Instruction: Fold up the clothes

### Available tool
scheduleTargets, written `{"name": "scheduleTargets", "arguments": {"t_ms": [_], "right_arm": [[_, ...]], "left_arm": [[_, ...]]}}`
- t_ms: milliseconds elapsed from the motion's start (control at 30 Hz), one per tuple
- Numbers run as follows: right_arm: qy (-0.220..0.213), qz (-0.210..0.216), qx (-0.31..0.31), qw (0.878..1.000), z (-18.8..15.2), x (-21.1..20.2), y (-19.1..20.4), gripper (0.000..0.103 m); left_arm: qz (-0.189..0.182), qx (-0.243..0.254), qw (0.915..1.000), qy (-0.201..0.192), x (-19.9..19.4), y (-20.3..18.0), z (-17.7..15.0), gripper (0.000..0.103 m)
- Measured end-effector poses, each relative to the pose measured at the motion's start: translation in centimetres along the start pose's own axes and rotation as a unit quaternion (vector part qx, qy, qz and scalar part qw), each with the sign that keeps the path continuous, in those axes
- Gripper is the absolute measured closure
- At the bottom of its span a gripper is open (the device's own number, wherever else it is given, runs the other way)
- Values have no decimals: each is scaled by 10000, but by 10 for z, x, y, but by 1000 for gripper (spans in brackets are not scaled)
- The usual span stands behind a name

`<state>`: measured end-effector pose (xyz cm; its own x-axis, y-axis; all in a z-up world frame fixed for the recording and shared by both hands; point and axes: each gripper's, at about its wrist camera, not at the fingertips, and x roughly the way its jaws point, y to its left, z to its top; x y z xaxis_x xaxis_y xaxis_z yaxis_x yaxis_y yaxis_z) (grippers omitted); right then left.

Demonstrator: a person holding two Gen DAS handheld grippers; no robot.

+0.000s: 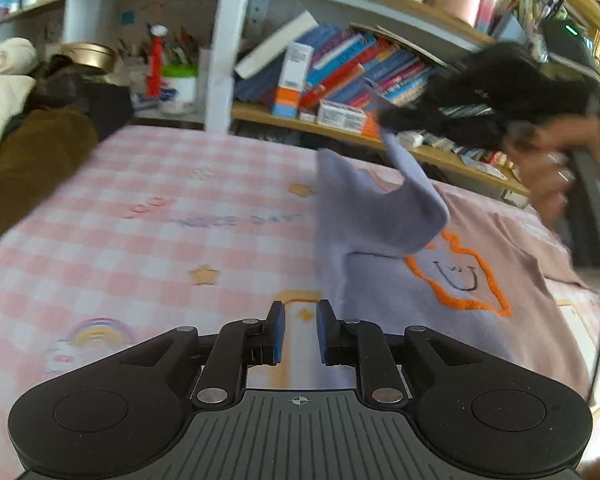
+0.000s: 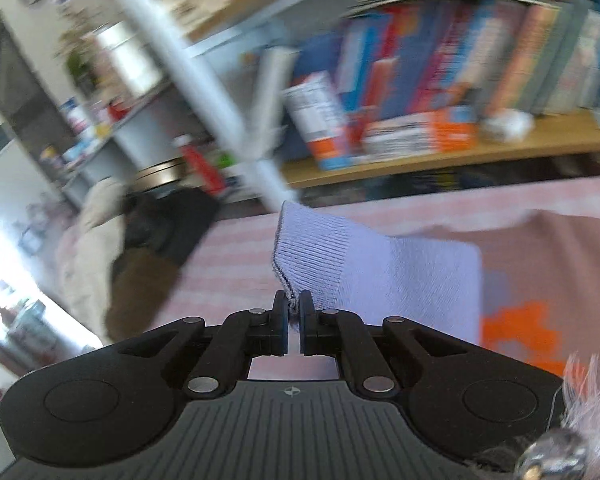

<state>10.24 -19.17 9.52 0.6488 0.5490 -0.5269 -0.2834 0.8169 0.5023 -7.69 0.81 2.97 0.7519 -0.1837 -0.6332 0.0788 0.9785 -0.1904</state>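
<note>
A lilac sweater (image 1: pixel 400 292) with an orange outlined drawing lies on the pink checked bed sheet (image 1: pixel 140 240). One sleeve (image 1: pixel 380 208) is lifted into the air up to the right. My right gripper (image 2: pixel 294 312) is shut on the ribbed cuff of that sleeve (image 2: pixel 312 256); it also shows blurred in the left wrist view (image 1: pixel 384 118), held by a hand. My left gripper (image 1: pixel 300 320) is open and empty, low over the sheet just left of the sweater's edge.
A bookshelf (image 1: pixel 340 80) full of books runs along the far side of the bed. A brown garment (image 1: pixel 32 156) and cream bedding (image 1: pixel 4 80) lie at the far left. A mauve cloth (image 1: pixel 520 248) lies under the sweater at right.
</note>
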Motion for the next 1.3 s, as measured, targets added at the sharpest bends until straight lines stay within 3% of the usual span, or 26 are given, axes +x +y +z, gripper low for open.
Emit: {"name": "scheduleTargets", "arguments": {"t_ms": [200, 467, 733, 800, 833, 867, 900, 1067, 1167, 1300], "right_arm": [[165, 427, -332, 9984, 8, 63, 86, 98], [329, 368, -412, 9979, 11, 143, 155, 98], [417, 321, -521, 9973, 11, 184, 191, 98], [529, 288, -590, 9964, 8, 191, 197, 92], [567, 254, -651, 9959, 6, 192, 199, 82], [583, 266, -711, 9954, 4, 191, 199, 66], [567, 340, -728, 9952, 1, 185, 197, 63], [523, 382, -694, 9955, -12, 139, 167, 62], [437, -74, -621, 9971, -27, 95, 127, 62], [370, -1085, -319, 9929, -62, 27, 62, 62]], "left_arm": [[400, -276, 9987, -126, -38, 55, -14, 85], [915, -720, 9930, -207, -79, 116, -31, 85], [811, -641, 9946, -55, -77, 136, -33, 85], [713, -539, 9960, -13, -74, 135, -32, 85], [670, -493, 9965, -6, -74, 134, -33, 85], [620, -463, 9970, -10, -72, 134, -31, 85], [575, -462, 9973, -22, -71, 134, -30, 85], [215, -409, 9989, -74, -55, 132, -18, 85], [-203, -276, 9994, -48, -36, 120, -7, 85], [-833, -130, 9963, 145, -6, 98, 1, 85]]}}
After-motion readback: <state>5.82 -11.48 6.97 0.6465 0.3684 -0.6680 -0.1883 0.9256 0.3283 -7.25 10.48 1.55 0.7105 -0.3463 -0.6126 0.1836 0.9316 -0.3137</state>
